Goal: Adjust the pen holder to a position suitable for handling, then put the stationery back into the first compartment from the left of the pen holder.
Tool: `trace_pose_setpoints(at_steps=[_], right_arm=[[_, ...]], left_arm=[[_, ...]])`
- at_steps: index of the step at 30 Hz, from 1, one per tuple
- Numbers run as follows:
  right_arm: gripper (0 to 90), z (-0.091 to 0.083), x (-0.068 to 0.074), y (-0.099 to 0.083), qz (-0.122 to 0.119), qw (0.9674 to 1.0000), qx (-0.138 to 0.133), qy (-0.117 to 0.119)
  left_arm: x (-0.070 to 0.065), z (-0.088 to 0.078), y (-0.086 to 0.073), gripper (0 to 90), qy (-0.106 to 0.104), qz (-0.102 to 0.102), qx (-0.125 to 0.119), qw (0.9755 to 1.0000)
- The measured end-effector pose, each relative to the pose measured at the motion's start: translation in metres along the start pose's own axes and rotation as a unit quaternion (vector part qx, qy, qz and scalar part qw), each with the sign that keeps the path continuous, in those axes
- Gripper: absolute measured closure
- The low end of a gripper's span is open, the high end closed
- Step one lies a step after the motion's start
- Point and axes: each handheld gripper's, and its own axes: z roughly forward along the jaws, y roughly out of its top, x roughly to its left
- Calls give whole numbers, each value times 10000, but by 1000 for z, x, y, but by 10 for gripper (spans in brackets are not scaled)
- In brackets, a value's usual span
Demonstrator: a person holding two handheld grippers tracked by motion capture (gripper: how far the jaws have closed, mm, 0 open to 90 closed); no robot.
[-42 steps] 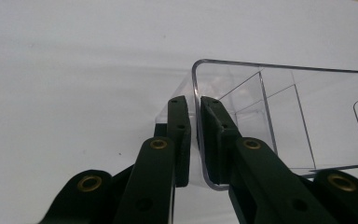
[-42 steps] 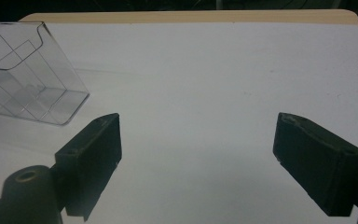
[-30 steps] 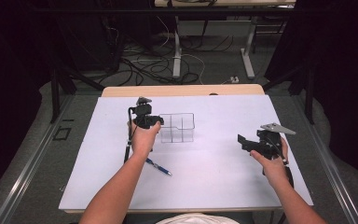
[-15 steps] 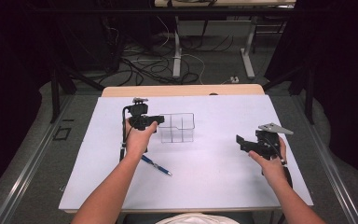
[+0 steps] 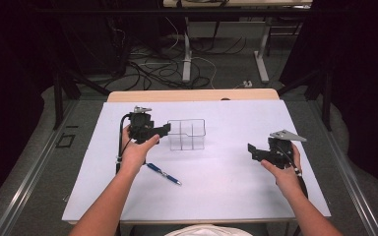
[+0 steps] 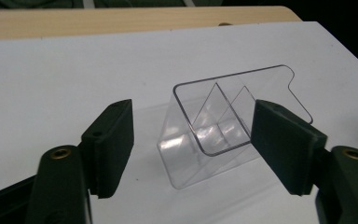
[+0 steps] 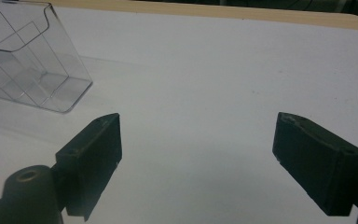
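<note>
- Jaws of the left gripper (image 6: pixel 191 154) have just been opening, standing apart beside the clear bin (image 6: pixel 228 121), pads off it.
- Right gripper (image 7: pixel 196 158) is idling, jaws wide, nothing between.
- High view is showing a pen (image 5: pixel 163 174) near the left hand; the bin (image 5: pixel 187 134) is sitting mid-table, long axis running across, mouth up.

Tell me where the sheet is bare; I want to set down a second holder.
Widest free patch: between the clear holder and the right gripper. The near strip in front of the pen is bare too. Crowded: the left, where the left gripper, its jaws just opened, sits by the holder.
</note>
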Motion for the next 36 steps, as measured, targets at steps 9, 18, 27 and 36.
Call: trace_pose_setpoints(at_steps=[9,18,27,36], right_arm=[[153,1,4,1,-261,9996,115,-9],[148,3,10,0,-406,9987,296,37],[63,2,14,3,-414,9980,427,201],[50,3,29,7,-658,9946,595,538]], left_arm=[[6,-21,-13,203,-301,594,-391,9970],[23,-36,-31,40,-401,451,-621,9962],[39,-51,-40,1,-363,161,-837,9957],[46,-61,-54,16,-364,223,-934,9947]])
